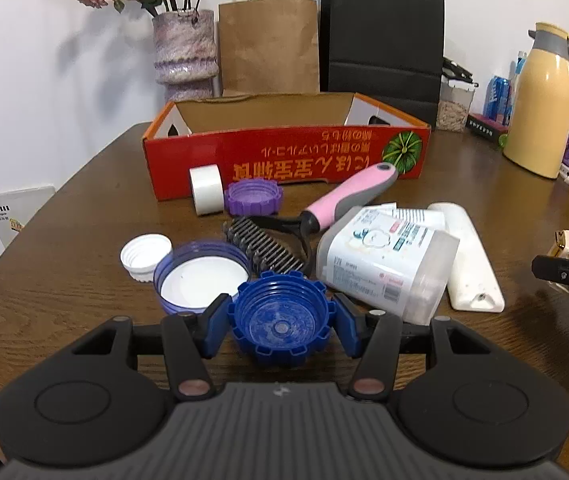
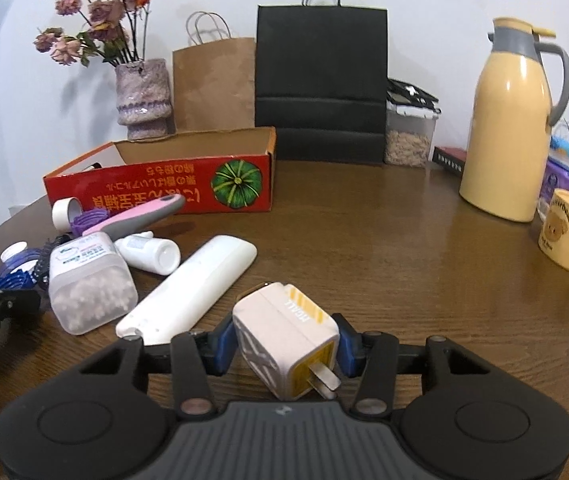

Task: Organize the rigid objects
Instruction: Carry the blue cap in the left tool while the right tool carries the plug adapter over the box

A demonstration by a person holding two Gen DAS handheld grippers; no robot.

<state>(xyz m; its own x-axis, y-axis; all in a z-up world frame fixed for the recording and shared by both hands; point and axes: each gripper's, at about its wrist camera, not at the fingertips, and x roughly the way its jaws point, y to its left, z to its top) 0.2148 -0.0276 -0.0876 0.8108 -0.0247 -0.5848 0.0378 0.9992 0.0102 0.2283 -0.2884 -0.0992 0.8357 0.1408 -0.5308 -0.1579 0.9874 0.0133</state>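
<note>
The left tool (image 1: 282, 320) clamps a blue ridged cap (image 1: 282, 318) low over the bench (image 1: 84, 240); the right tool (image 2: 286, 346) grips a plug adapter (image 2: 284, 332) askew, so it may twist free before reaching the red box (image 2: 156, 188).

Bare table (image 2: 384, 240) lies open right of the white remote (image 2: 192, 288) — up to the yellow jug (image 2: 508, 128). Left, clutter crowds the red box (image 1: 284, 156) front.
</note>
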